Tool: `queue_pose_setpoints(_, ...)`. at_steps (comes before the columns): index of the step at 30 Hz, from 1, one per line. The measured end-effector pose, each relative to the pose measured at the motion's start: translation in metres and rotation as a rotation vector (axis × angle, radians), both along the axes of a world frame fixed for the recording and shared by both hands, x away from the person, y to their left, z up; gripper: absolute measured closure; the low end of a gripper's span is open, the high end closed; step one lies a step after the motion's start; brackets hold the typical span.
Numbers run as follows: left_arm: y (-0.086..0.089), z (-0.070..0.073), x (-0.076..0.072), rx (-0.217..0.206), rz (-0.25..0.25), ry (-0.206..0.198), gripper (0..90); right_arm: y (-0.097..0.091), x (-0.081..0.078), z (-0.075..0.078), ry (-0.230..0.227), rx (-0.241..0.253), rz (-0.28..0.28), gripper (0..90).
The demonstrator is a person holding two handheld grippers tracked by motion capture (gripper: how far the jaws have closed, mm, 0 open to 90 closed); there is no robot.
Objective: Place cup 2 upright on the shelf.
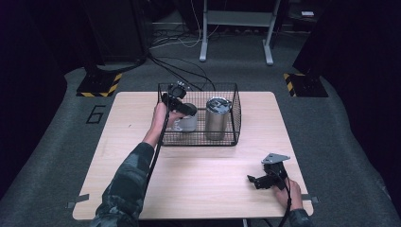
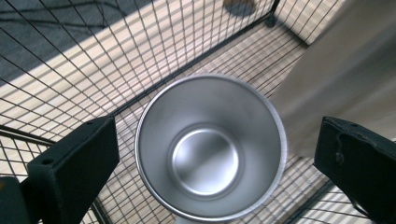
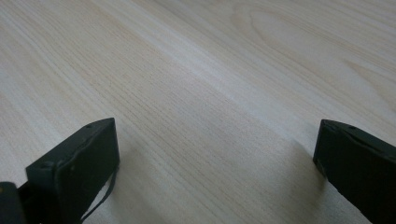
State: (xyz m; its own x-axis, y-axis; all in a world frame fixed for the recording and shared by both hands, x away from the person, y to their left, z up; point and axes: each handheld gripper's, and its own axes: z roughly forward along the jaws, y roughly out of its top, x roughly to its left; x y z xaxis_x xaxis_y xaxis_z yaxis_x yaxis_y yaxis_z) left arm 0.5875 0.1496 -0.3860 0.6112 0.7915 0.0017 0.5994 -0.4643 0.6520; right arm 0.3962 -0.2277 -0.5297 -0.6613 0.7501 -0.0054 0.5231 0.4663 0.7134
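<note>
A black wire basket (image 1: 236, 109) stands at the far middle of the wooden table (image 1: 198, 165). Inside it are a short steel cup (image 1: 187, 124) at the left and a tall steel tumbler (image 1: 217, 118) with a lid at the right. My left gripper (image 1: 182, 106) hangs over the short cup, open. In the left gripper view I look straight down into the empty cup (image 2: 210, 149), its rim between the two wide-apart jaws, with the tumbler's side (image 2: 345, 79) to the right. My right gripper (image 1: 255, 181) rests low on the table at the near right, open, over bare wood (image 3: 210, 107).
The basket's wire walls (image 2: 93, 70) rise around the cup and tumbler. Beyond the table lie grey carpet, cables (image 1: 179, 66), a metal stand (image 1: 236, 28) and yellow-black striped bases (image 1: 99, 85).
</note>
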Motion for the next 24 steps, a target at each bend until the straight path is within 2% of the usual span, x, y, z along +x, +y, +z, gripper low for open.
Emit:
queue_pose_setpoints(8, 0.003, 0.016, -0.023, -0.022, -0.039, -0.044, 0.0, 0.0, 0.0, 0.0, 0.001, 0.001, -0.001, 0.0)
queue_pose_setpoints(20, 0.02, 0.032, -0.058, -0.06, -0.056, -0.107, 0.2, 0.0, 0.0, 0.0, 0.0, 0.0, 0.0, 0.0)
queue_pose_setpoints(24, 0.024, 0.036, -0.073, -0.059, -0.067, -0.128, 0.1, 0.0, 0.0, 0.0, 0.001, 0.001, -0.001, 0.0)
